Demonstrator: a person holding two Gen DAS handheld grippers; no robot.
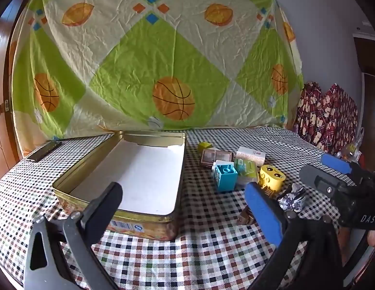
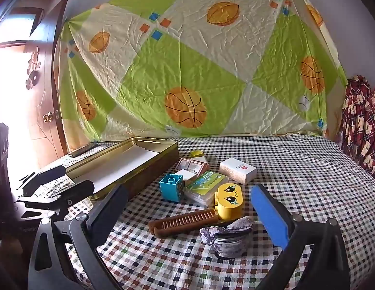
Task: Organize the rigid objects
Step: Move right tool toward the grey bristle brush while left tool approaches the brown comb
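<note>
An open gold tin [image 1: 114, 213] [image 2: 153, 162] with a white bottom stands on the checked table. To its right lies a cluster: blue brick [image 1: 225, 177] [image 2: 171, 186], yellow face brick [image 1: 271, 177] [image 2: 229, 200], green-labelled clear box [image 1: 247, 170] [image 2: 206, 187], white box [image 1: 250, 155] [image 2: 238, 170], brown framed tile [image 1: 216, 157] [image 2: 192, 165], brown comb [image 2: 182, 222], blue-white ceramic piece [image 1: 292, 199] [image 2: 229, 238]. My left gripper [image 1: 185, 203] is open and empty over the tin's near right corner. My right gripper [image 2: 189, 207] is open and empty above the comb.
A dark flat bar [image 1: 43, 151] lies at the table's far left. A basketball-print sheet [image 1: 151, 55] hangs behind the table. Patterned red fabric [image 1: 327, 118] is piled at the right. A wooden door [image 2: 42, 84] stands left. The right gripper shows in the left wrist view [image 1: 337, 176].
</note>
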